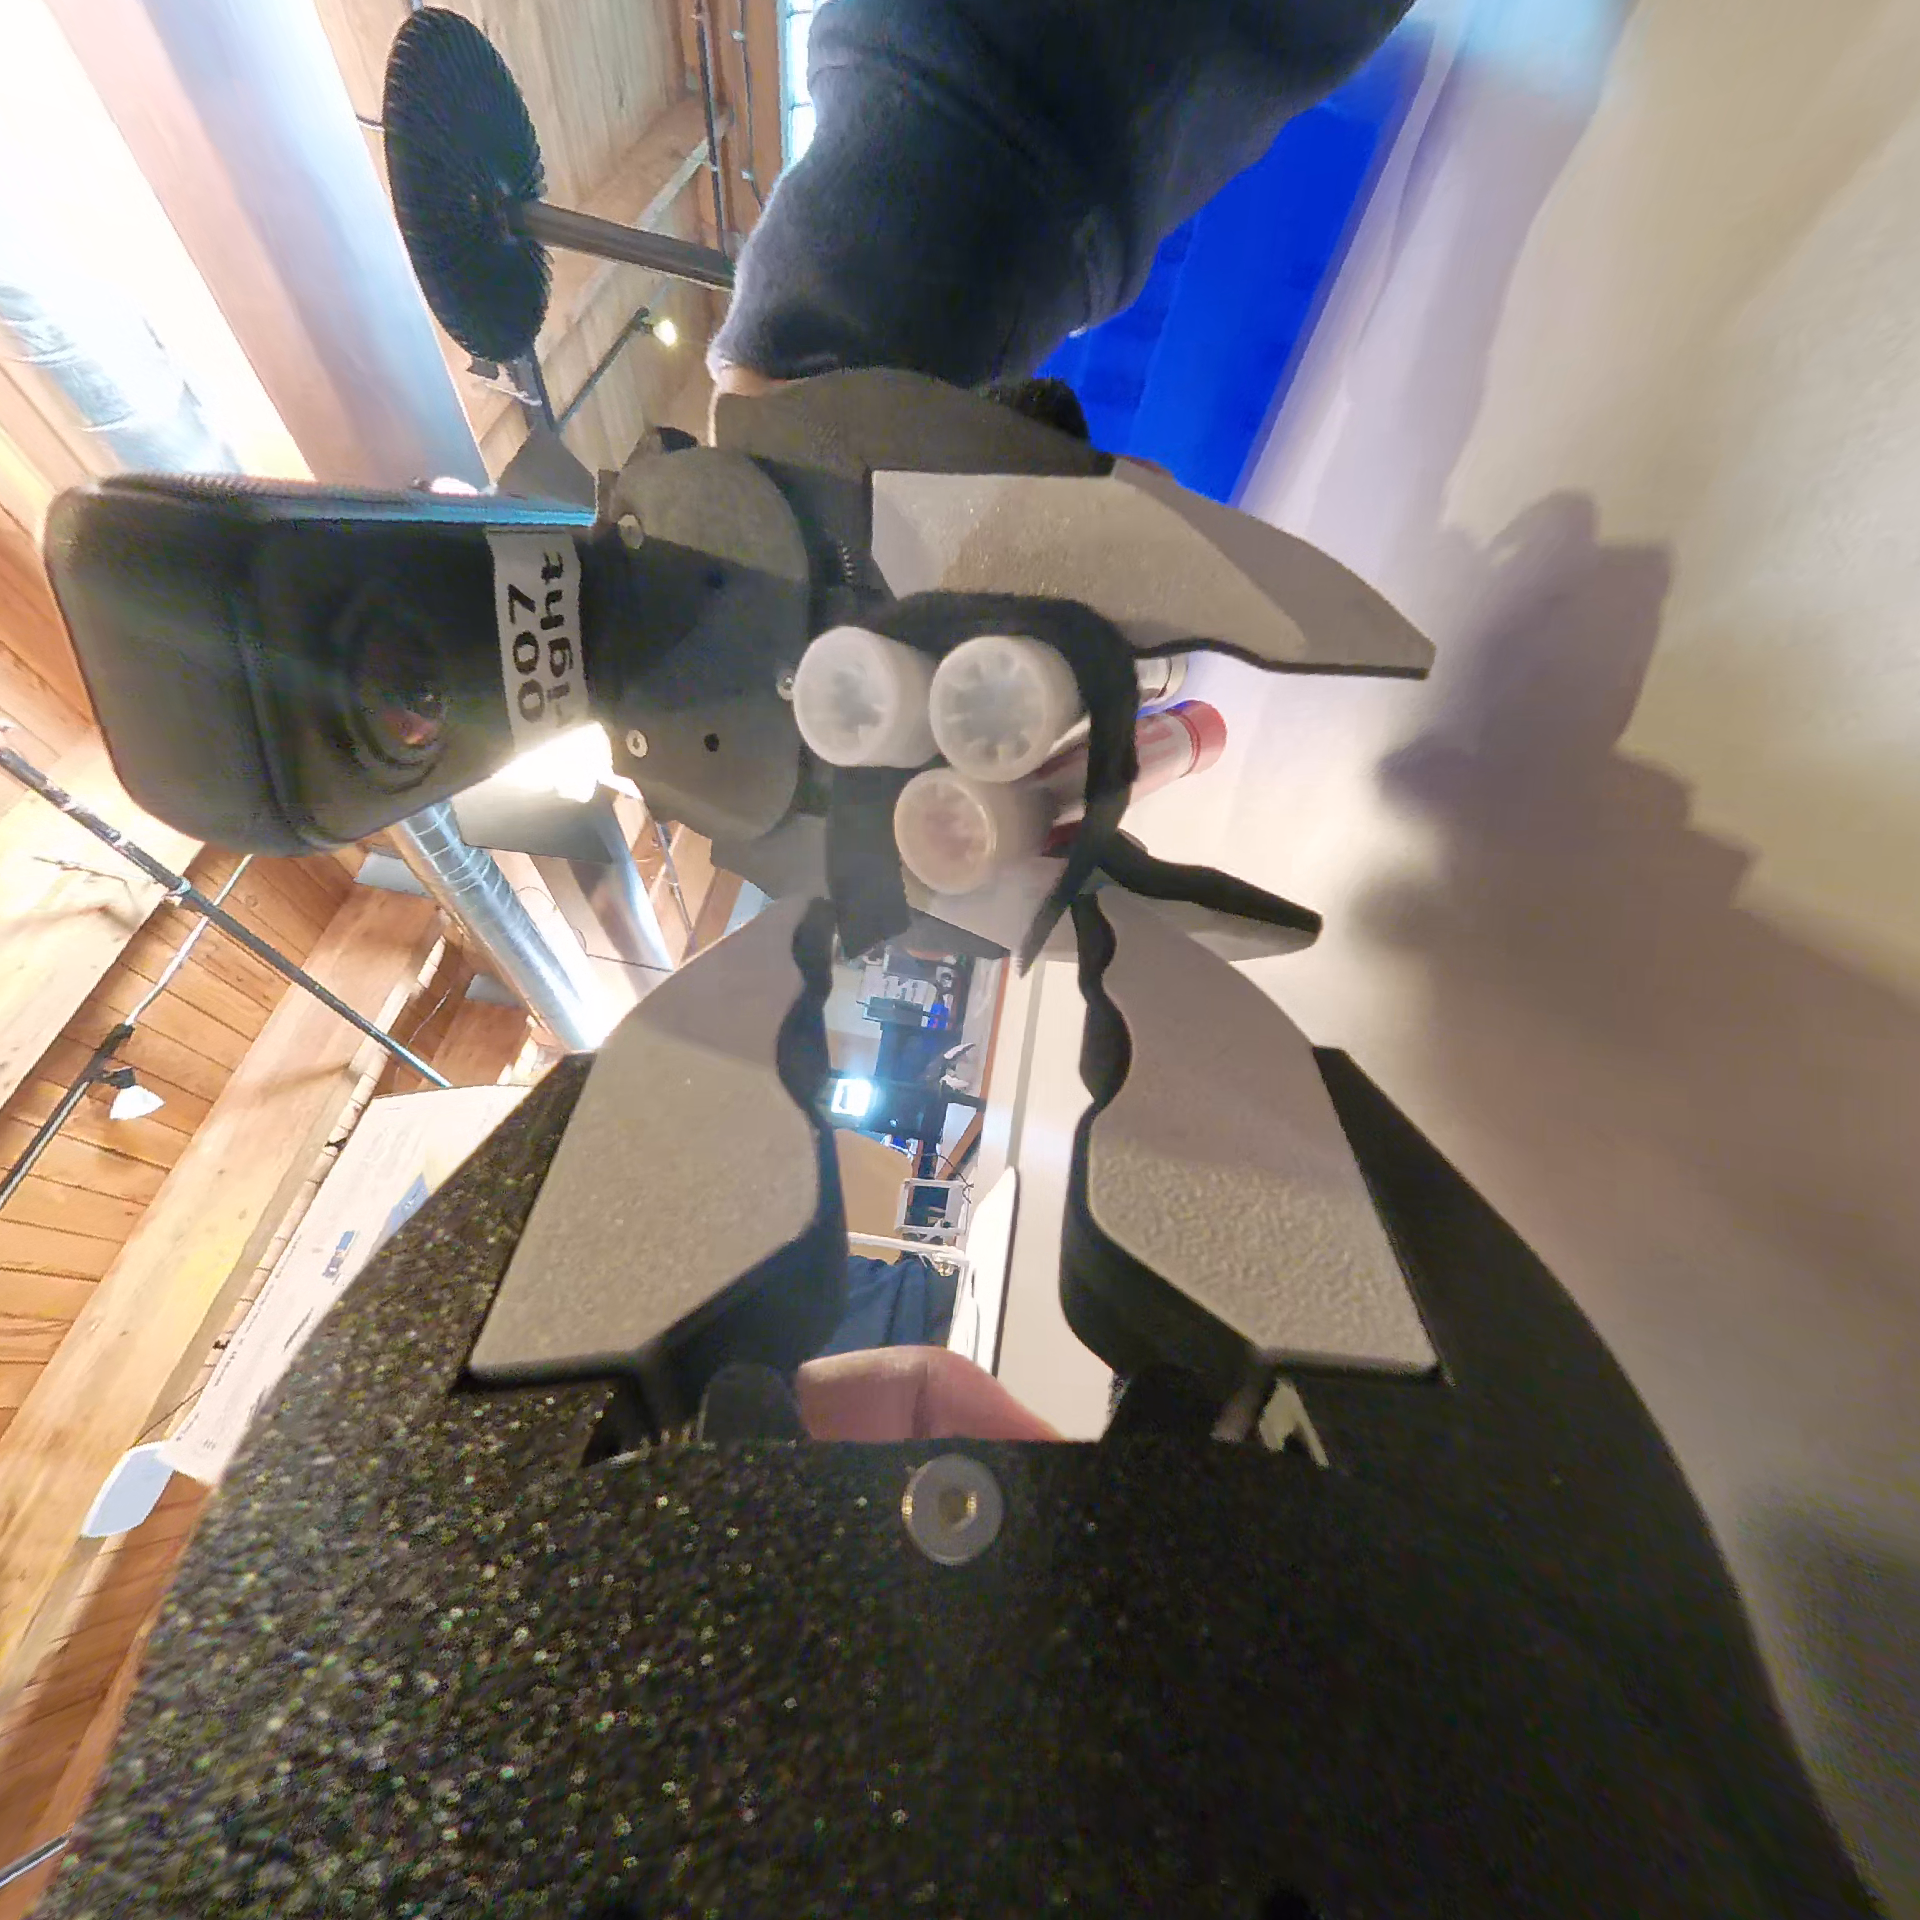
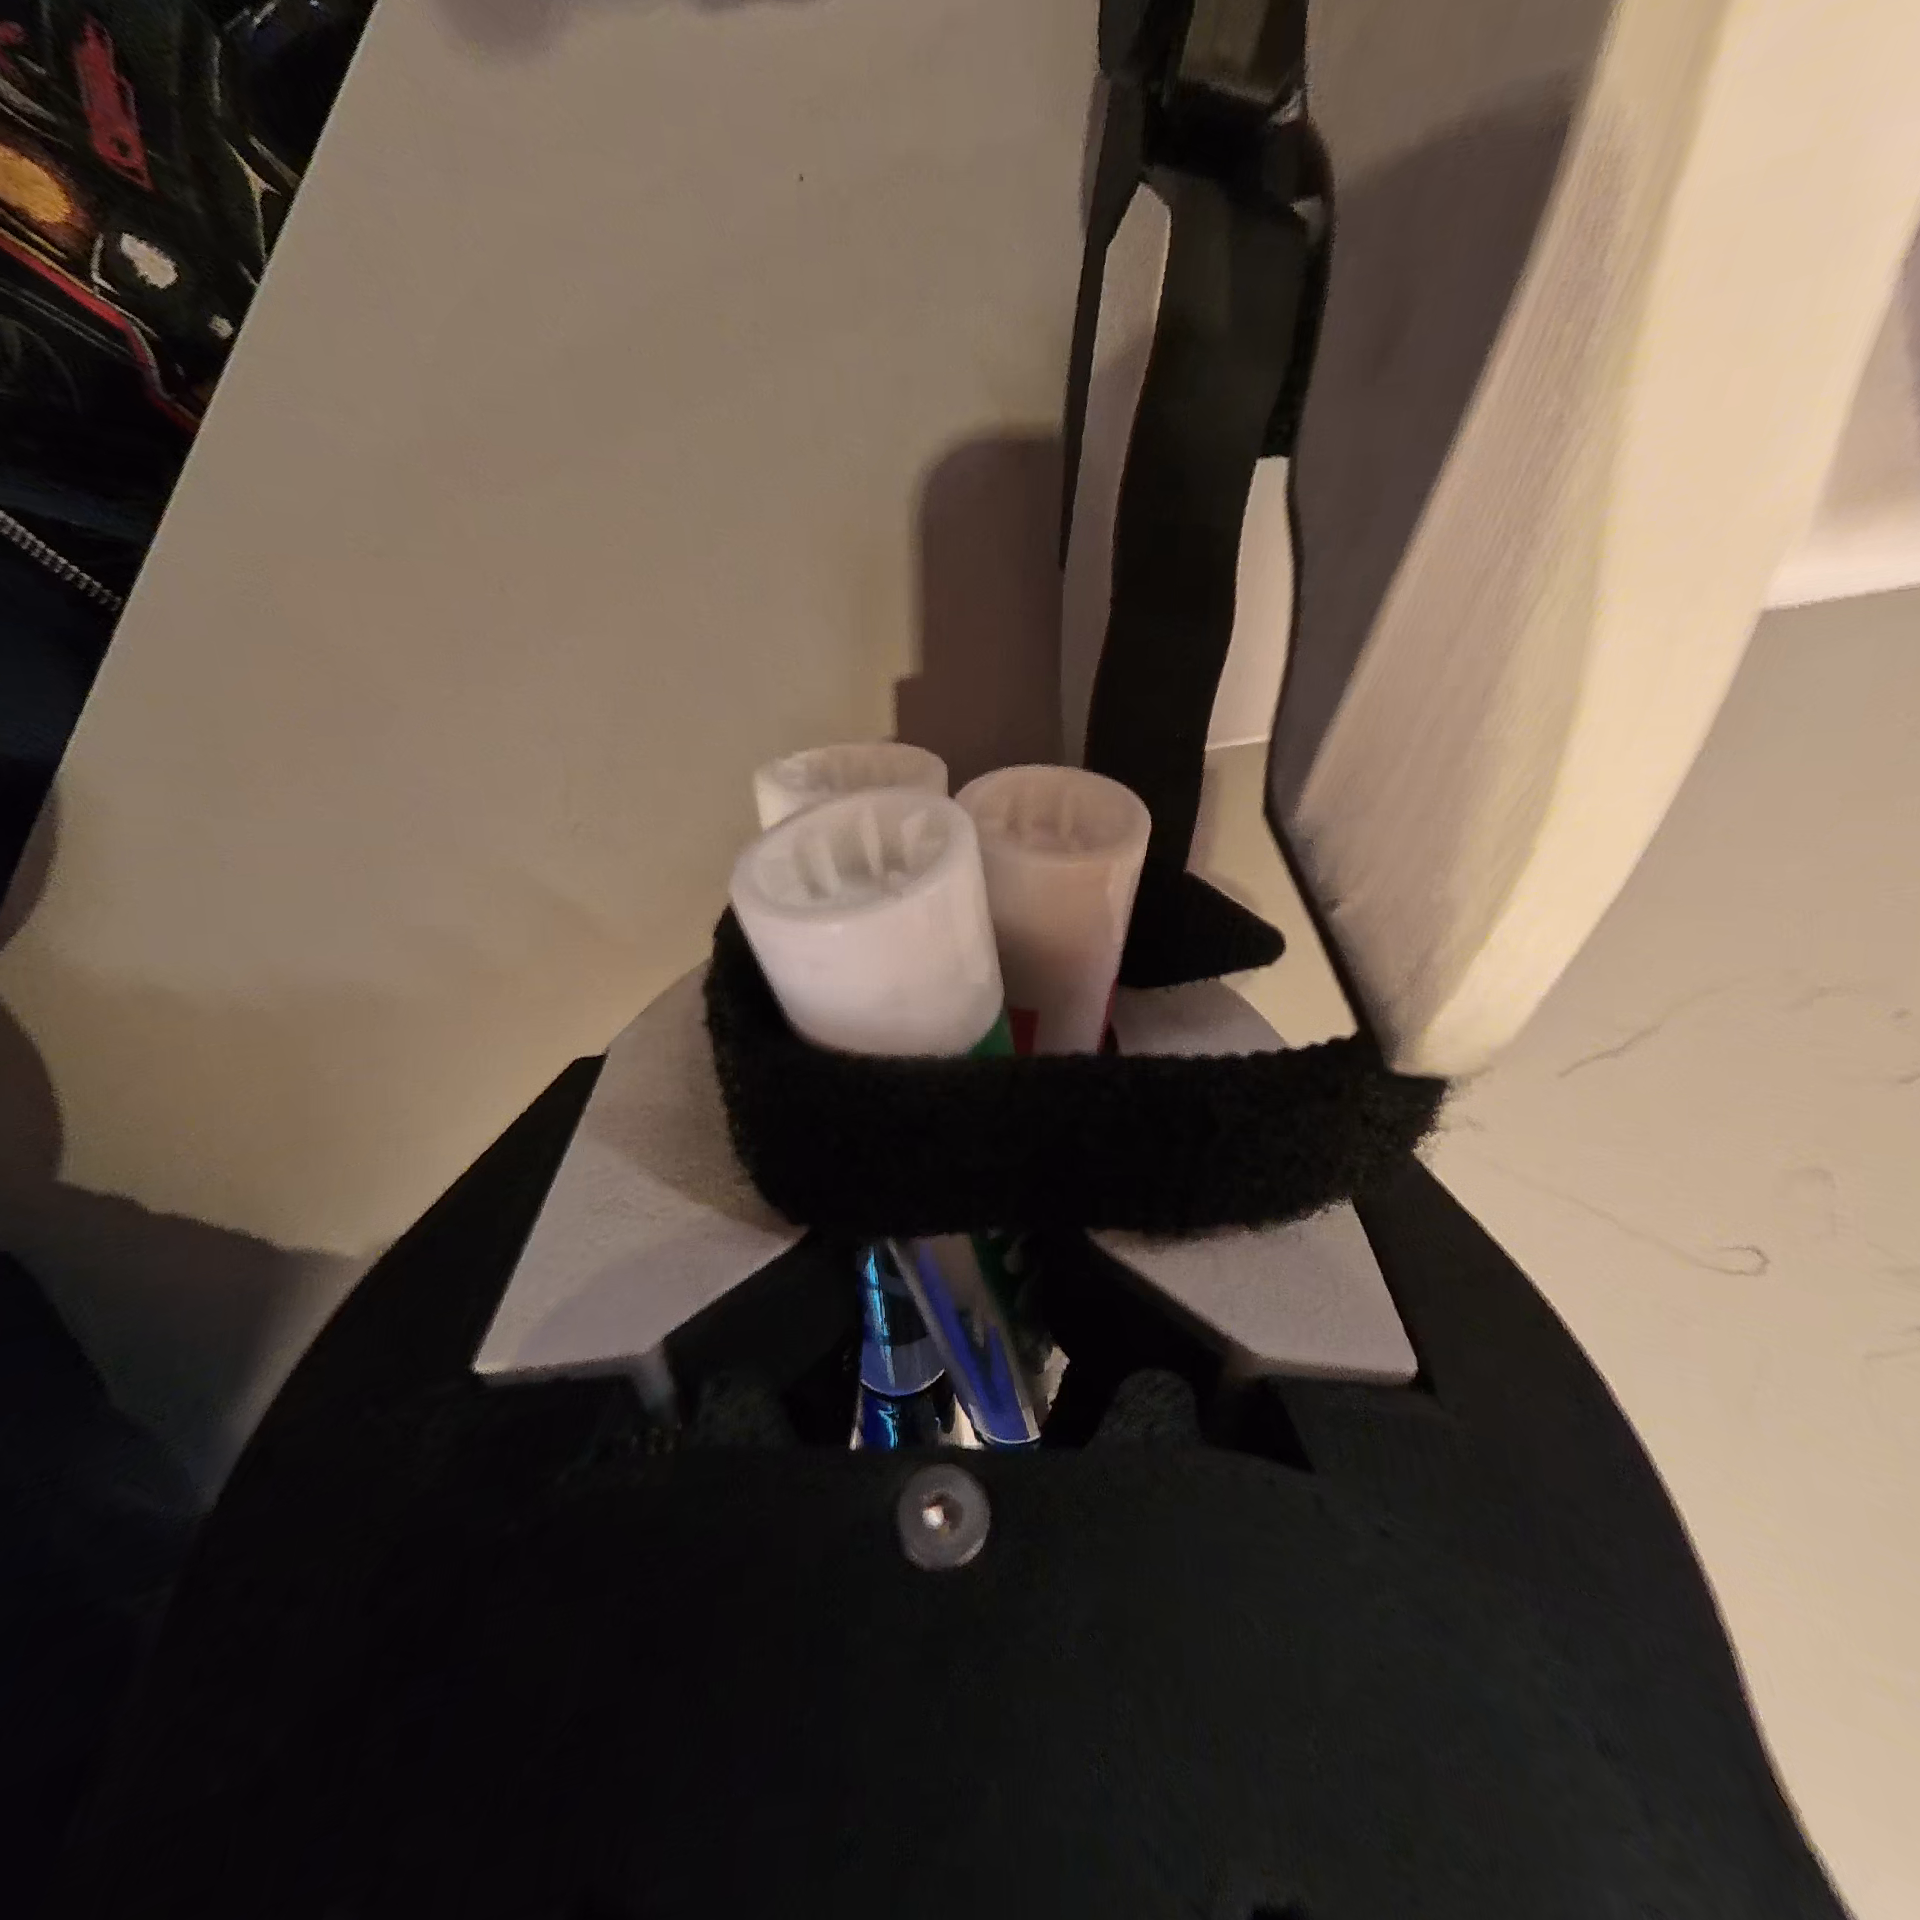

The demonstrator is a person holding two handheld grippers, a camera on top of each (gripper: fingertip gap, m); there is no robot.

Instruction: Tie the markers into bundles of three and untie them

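Between the right claw's (image 2: pixel 940 1049) fingers stands a bundle of three markers (image 2: pixel 914 914), white ends up, held off the bench (image 2: pixel 416 623); claw is clamped narrow on them, with a black fuzzy strap (image 2: pixel 1039 1132) looped round the bundle just above the fingers. Left wrist view confirms it: three marker ends (image 1: pixel 940 743) clustered tight, strap (image 1: pixel 1101 727) curving round them, right claw's fingers (image 1: pixel 1195 582) on either side.

Left claw (image 1: pixel 951 987) is spread wide with nothing pressed between its pads; strap's loose end (image 1: pixel 868 904) hangs right at its fingertips, close to the left pad, not gripped as far as I can see. In the right wrist view a long black piece (image 2: pixel 1164 623) runs up from the bundle toward the left claw (image 2: pixel 1195 125), which is blurred there, and a short strap tab (image 2: pixel 1382 1112) sticks out to the right.

Progress, judged: markers gathered in threes and wrapped, so bundling looks done or nearly so. Can't tell whether the strap is being fastened or peeled off. Left to do: secure the wrap if it isn't fastened, then unwrap the strap and free the markers.
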